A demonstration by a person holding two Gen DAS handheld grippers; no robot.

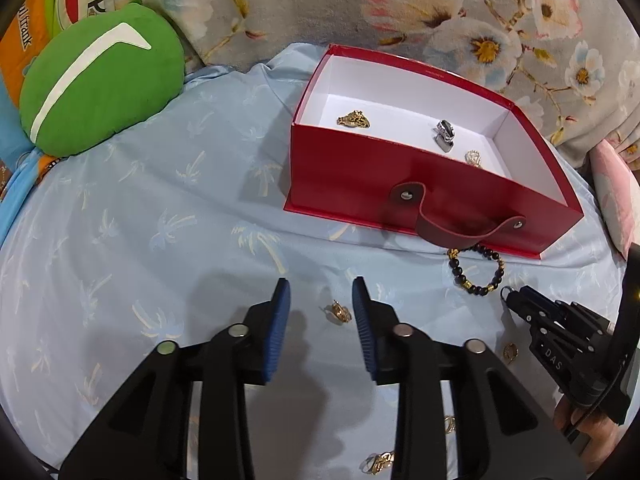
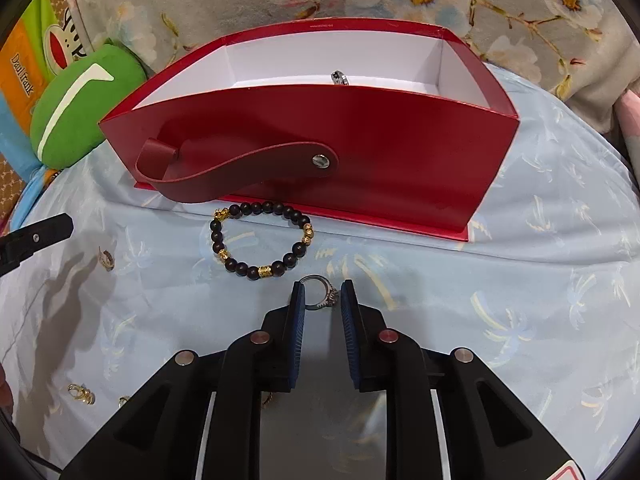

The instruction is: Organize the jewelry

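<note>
A red box [image 1: 352, 168] with a white inside holds a gold ring [image 1: 353, 119], a silver-black ring [image 1: 445, 136] and a pale piece [image 1: 473, 157]. A black and gold bead bracelet [image 1: 478, 270] lies on the blue sheet before the box, and it also shows in the right wrist view [image 2: 262, 240]. My left gripper [image 1: 321, 300] is open with a gold ring [image 1: 339, 312] on the sheet between its fingers. My right gripper [image 2: 322, 296] is shut on a silver ring [image 2: 322, 292], which is pinched at its fingertips. The right gripper shows in the left wrist view [image 1: 516, 300].
More gold pieces lie on the sheet [image 1: 511, 351], [image 1: 378, 463], [image 2: 106, 259], [image 2: 82, 394]. A green cushion [image 1: 100, 84] lies at the far left. A floral blanket [image 1: 440, 8] rises behind the box [image 2: 360, 152]. A pink pillow [image 1: 612, 200] is at the right.
</note>
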